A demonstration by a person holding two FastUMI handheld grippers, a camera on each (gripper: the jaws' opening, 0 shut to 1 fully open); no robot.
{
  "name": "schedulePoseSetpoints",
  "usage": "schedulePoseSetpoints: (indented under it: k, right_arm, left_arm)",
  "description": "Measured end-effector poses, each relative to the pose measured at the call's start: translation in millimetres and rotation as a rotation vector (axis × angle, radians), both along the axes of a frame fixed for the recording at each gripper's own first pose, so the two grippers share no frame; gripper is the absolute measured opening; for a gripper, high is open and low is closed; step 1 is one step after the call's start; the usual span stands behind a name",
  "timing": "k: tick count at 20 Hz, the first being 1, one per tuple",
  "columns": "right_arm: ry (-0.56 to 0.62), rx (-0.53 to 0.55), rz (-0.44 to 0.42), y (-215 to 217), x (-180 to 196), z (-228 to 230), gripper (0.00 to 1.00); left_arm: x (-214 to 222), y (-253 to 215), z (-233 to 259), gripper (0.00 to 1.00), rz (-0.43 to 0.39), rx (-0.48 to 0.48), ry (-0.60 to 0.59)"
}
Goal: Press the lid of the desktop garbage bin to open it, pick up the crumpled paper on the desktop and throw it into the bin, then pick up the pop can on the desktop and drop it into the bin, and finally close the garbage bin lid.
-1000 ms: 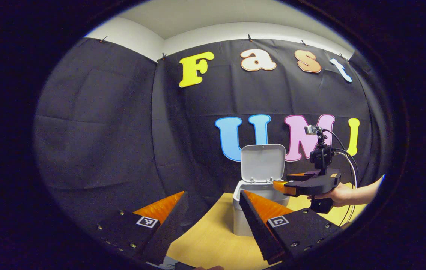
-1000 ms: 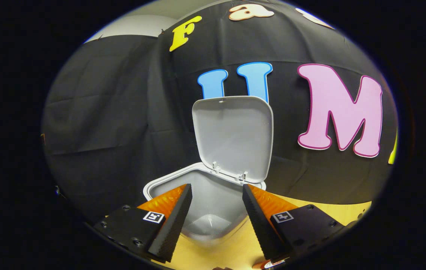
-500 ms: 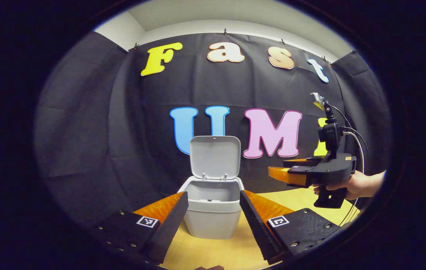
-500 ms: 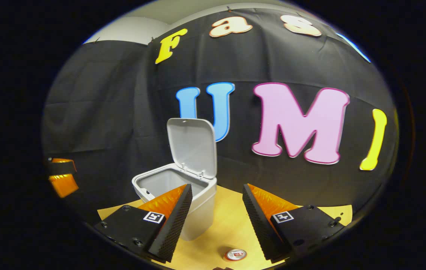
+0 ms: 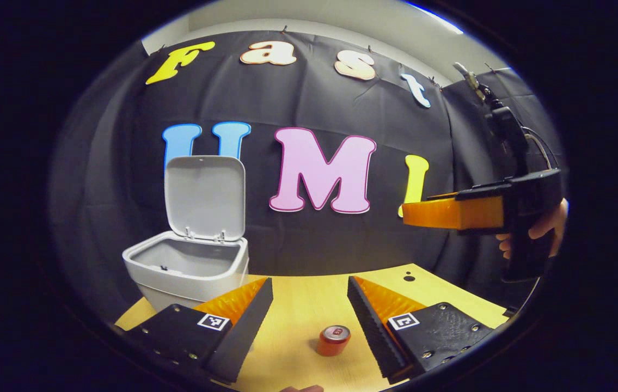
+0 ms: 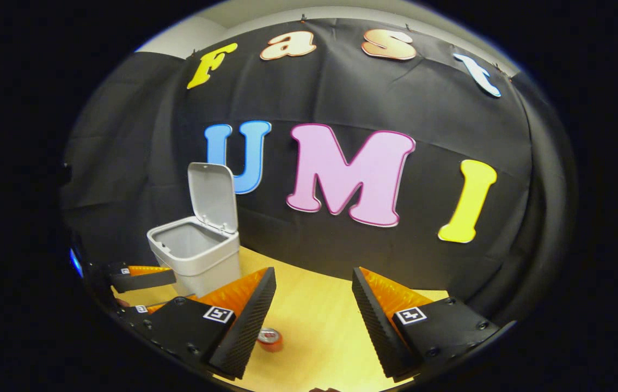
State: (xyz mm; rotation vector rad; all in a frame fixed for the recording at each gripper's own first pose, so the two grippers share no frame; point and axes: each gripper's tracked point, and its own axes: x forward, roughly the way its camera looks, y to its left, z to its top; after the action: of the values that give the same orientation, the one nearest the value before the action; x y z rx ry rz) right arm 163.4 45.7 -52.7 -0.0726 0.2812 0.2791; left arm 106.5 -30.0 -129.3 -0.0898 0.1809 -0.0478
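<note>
Both grippers swung right off the bin [image 5: 189, 267], lid [image 5: 205, 197] upright, smooth grey plastic, left gripper [image 5: 304, 321] and right gripper [image 6: 313, 321] fingers wide apart, empty, small round pop can [image 5: 334, 340] upright on pale wood counter [image 5: 309, 296] between left fingers.

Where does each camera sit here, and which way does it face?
Left gripper view: rides the left gripper, facing the can on the table; the right gripper and hand show right.
Right gripper view: rides the right gripper, facing the table; the left gripper shows left.
Shared: open bin, can.
</note>
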Motion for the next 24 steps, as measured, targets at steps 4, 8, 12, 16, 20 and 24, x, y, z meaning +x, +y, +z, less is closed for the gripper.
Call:
schedulePoseSetpoints:
  k: [4, 8, 12, 16, 20, 24]
  right_arm:
    - [0.046, 0.006, -0.083, -42.0, -9.5, -16.7, 0.93]
    - [0.087, 0.006, -0.135, -73.4, -11.3, -30.5, 0.93]
    - [0.115, -0.004, -0.136, -85.4, -7.0, -39.9, 0.94]
    - [0.150, 0.013, -0.122, -87.1, 1.6, -55.1, 0.94]
    - [0.174, 0.014, -0.109, -86.5, 13.5, -65.1, 0.94]
    - [0.193, 0.014, -0.102, -87.6, 22.1, -71.7, 0.94]
  left_arm:
    - [20.1, -31.5, -40.4, 0.91, -0.043, 0.011, 0.038]
    - [45.3, -42.1, -84.7, 0.91, -0.024, 0.019, 0.085]
    - [67.1, -49.0, -126.9, 0.91, -0.003, -0.013, 0.149]
    - [84.0, -51.2, -154.9, 0.91, 0.009, 0.025, 0.183]
    - [90.9, -56.4, -179.7, 0.91, -0.020, 0.051, 0.225]
    - [93.0, -57.1, -204.9, 0.90, -0.009, 0.040, 0.278]
